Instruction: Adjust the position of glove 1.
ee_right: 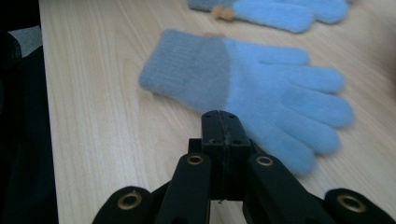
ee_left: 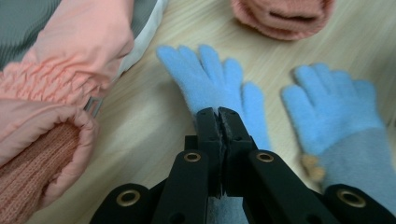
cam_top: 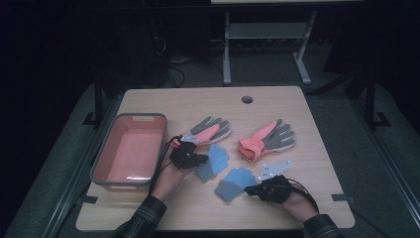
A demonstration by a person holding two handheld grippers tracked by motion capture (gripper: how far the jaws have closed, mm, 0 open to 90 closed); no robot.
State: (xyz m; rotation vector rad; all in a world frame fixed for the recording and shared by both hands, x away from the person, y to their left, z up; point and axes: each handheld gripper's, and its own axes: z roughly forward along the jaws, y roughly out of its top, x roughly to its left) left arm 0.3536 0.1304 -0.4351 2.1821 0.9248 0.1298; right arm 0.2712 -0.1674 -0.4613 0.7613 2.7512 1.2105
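Observation:
Two light blue knit gloves lie on the wooden table [cam_top: 198,99]. My left gripper [cam_top: 202,159] [ee_left: 219,114] is shut, its tips resting over the left blue glove [cam_top: 214,159] [ee_left: 205,79] near the fingers' base; I see nothing pinched between the pads. My right gripper [cam_top: 250,190] [ee_right: 219,116] is shut too, just at the edge of the right blue glove [cam_top: 235,182] [ee_right: 261,84], with no fabric in the jaws. In the left gripper view that second blue glove [ee_left: 336,116] lies to the right.
Two pink-and-grey gloves [cam_top: 208,131] [cam_top: 267,140] lie behind the blue ones; one [ee_left: 70,60] is close on the left gripper's left. A pink bin [cam_top: 140,116] stands at the table's left side. A round hole [cam_top: 247,99] is near the far edge.

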